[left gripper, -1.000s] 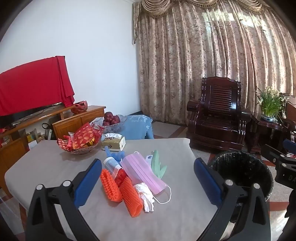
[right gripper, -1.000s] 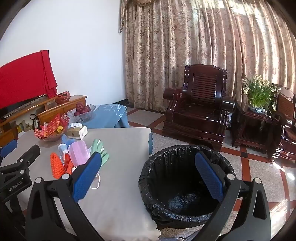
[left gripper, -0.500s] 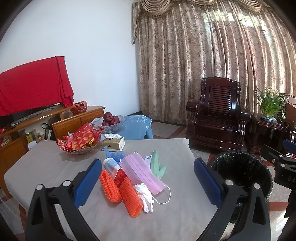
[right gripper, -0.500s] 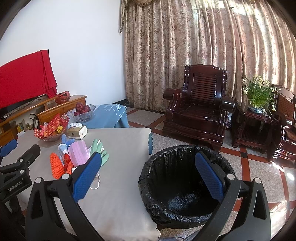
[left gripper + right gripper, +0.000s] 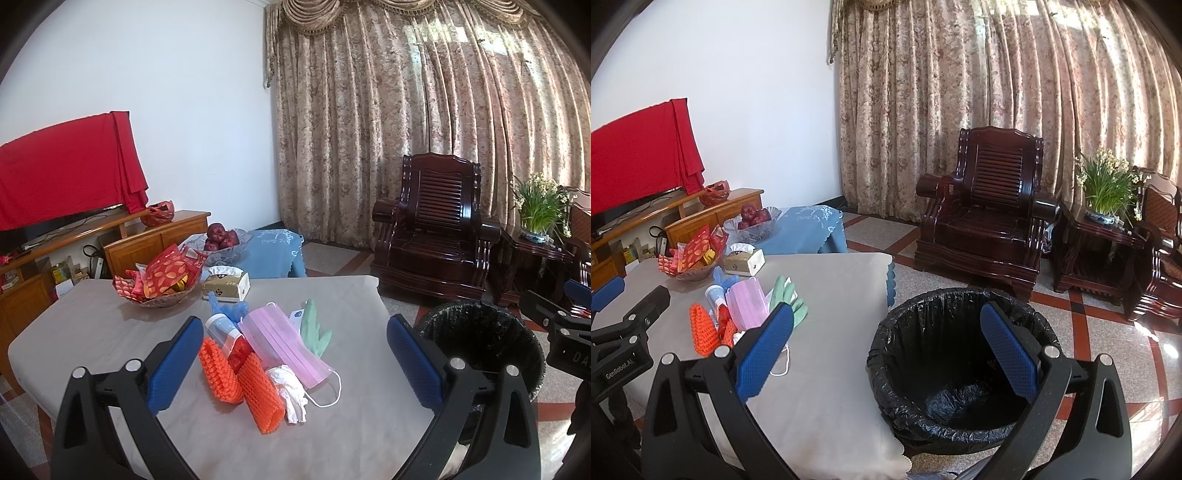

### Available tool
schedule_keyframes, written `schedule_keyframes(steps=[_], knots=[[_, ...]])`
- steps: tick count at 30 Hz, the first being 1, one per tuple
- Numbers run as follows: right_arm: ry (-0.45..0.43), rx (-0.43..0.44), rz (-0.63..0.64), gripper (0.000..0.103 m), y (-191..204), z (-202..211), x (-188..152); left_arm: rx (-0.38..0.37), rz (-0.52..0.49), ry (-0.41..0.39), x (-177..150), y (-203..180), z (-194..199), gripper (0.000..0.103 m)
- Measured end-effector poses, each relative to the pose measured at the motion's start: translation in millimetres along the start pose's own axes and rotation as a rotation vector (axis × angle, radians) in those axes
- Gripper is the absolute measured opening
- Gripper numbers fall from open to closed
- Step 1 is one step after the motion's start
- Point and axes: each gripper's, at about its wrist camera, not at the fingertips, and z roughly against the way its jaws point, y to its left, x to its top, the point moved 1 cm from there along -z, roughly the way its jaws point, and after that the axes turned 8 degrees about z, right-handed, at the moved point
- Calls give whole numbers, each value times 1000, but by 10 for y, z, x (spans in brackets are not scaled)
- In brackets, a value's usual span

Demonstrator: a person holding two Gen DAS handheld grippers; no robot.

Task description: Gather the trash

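A pile of trash lies on the grey table: two orange foam nets, a crumpled white tissue, a pink face mask, a green glove, a blue glove and a clear plastic bottle. My left gripper is open and empty, held above the pile. My right gripper is open and empty, above the near rim of the black-lined bin beside the table. The pile also shows in the right wrist view.
A glass bowl of red packets, a tissue box and a bowl of apples stand at the table's far side. A dark wooden armchair, a side table with a plant and a TV cabinet surround the area.
Both grippers have stayed open and almost still. The left wrist view has shifted slightly.
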Motion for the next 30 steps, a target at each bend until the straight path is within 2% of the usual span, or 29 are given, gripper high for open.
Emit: schedule_keyframes(steps=[30], knots=[[6, -3, -6, 98, -102, -17, -36, -1, 0, 2, 0, 1, -2, 97]])
